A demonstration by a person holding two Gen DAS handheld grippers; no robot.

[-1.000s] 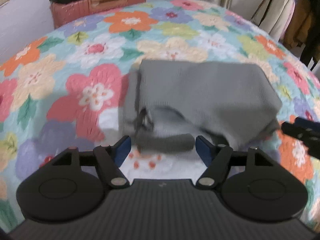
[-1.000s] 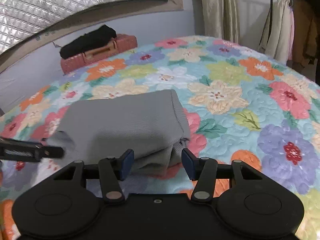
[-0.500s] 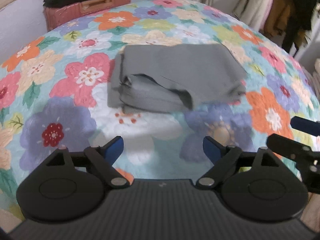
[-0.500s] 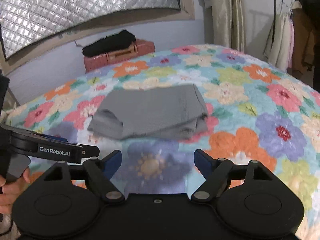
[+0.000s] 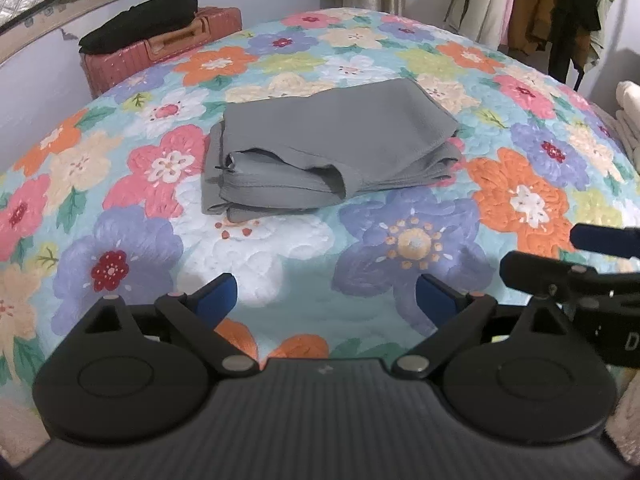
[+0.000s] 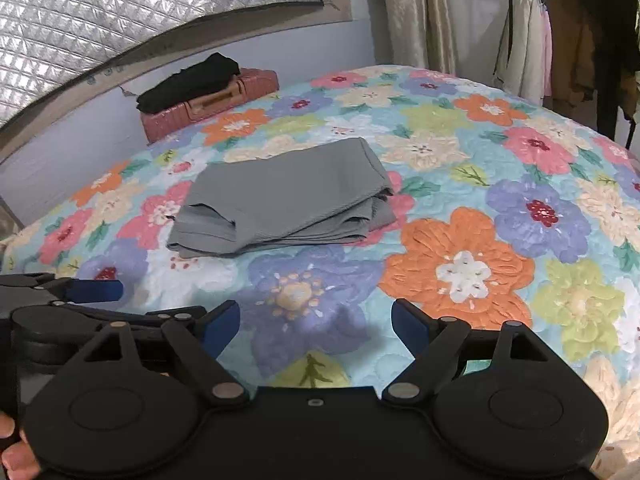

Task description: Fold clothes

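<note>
The gray cloth (image 5: 328, 148) is seen folded in a pile on the flowery bed (image 5: 516, 200), well apart from the left gripper (image 5: 326, 298) and right gripper (image 6: 316, 322), whose jaws have just been opening with nothing between them, so the fold looks done and only a tidy-up or new cloth is needed, and a hand (image 6: 16, 452) is shown only in the right view.

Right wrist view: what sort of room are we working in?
Most likely a bedroom: a bed with a floral quilt carrying the folded grey garment, clothes hanging on a rack, and a pink suitcase by the wall.
</note>
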